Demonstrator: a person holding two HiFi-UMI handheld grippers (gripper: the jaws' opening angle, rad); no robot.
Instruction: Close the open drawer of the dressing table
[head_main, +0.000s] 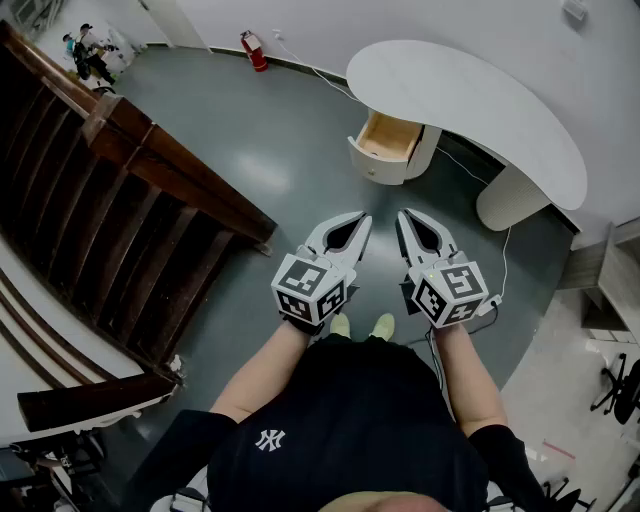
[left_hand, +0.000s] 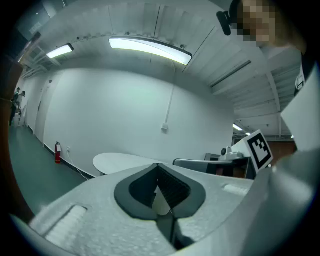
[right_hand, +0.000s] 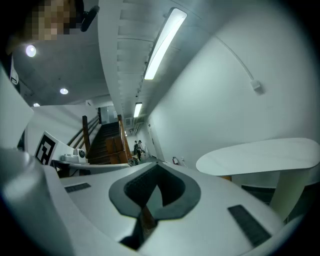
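The white dressing table (head_main: 470, 100) stands ahead of me by the far wall, its curved top also in the left gripper view (left_hand: 125, 161) and the right gripper view (right_hand: 260, 155). Its drawer (head_main: 385, 140) is pulled out toward me, showing a bare wooden inside. My left gripper (head_main: 364, 217) and right gripper (head_main: 403, 214) are held side by side in the air, level, well short of the drawer. Both are shut with nothing between the jaws, as their own views show for the left gripper (left_hand: 159, 166) and the right gripper (right_hand: 156, 165).
A dark wooden stair railing (head_main: 130, 190) runs along the left. A red fire extinguisher (head_main: 254, 50) stands at the far wall. A cable (head_main: 505, 260) trails on the grey floor right of the table's pedestal (head_main: 510, 195). An office chair (head_main: 620, 385) is at the right edge.
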